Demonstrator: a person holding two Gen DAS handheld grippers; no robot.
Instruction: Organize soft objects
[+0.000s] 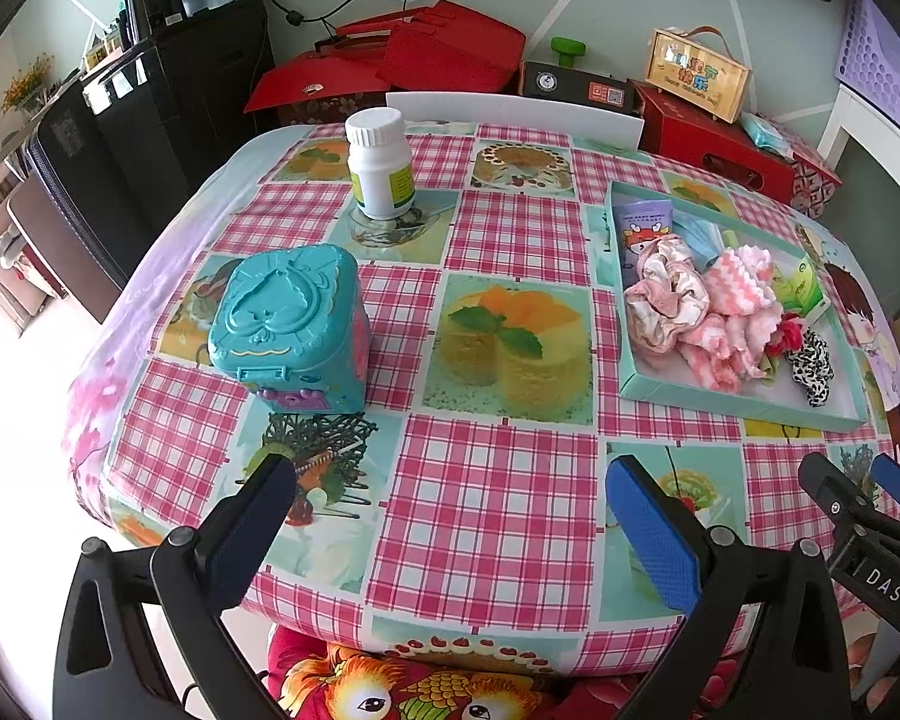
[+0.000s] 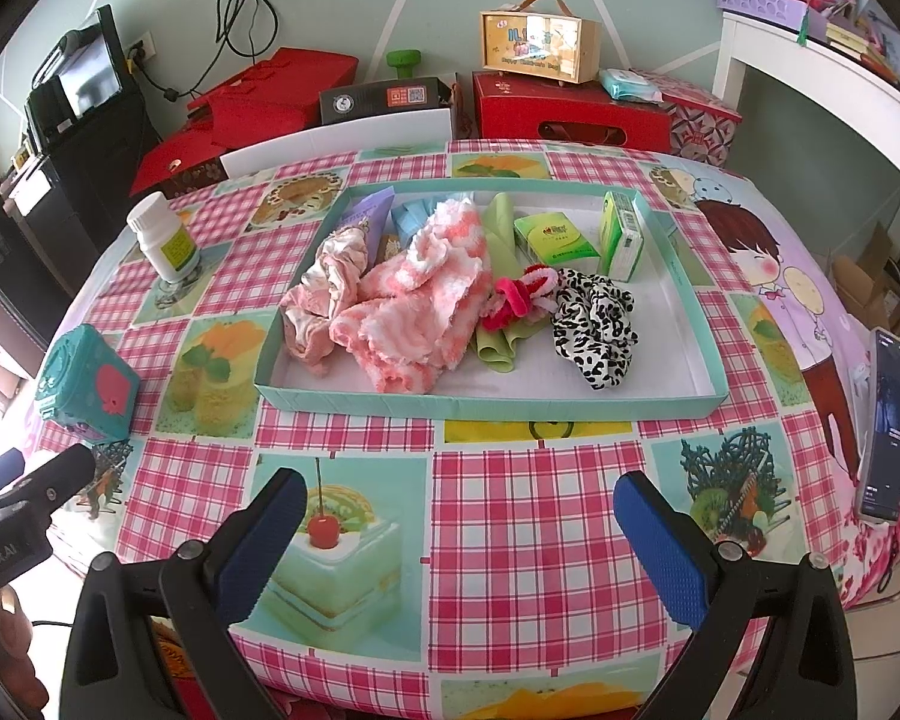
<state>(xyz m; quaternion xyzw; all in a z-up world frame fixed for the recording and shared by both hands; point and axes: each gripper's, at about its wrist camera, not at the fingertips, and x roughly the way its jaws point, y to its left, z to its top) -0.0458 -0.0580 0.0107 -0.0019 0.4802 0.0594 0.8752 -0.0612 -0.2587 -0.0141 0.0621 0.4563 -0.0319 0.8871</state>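
Left wrist view: the left gripper is seen spread wide over the checked tablecloth, nothing held. A teal toy box and a white bottle are placed ahead; the shallow teal tray lies to the right.

Right wrist view: the right gripper is likewise spread and unloaded, short of the tray. Inside are piled a pink-white cloth, a pale scrunchie, a leopard scrunchie, red hair ties and green tissue packs.
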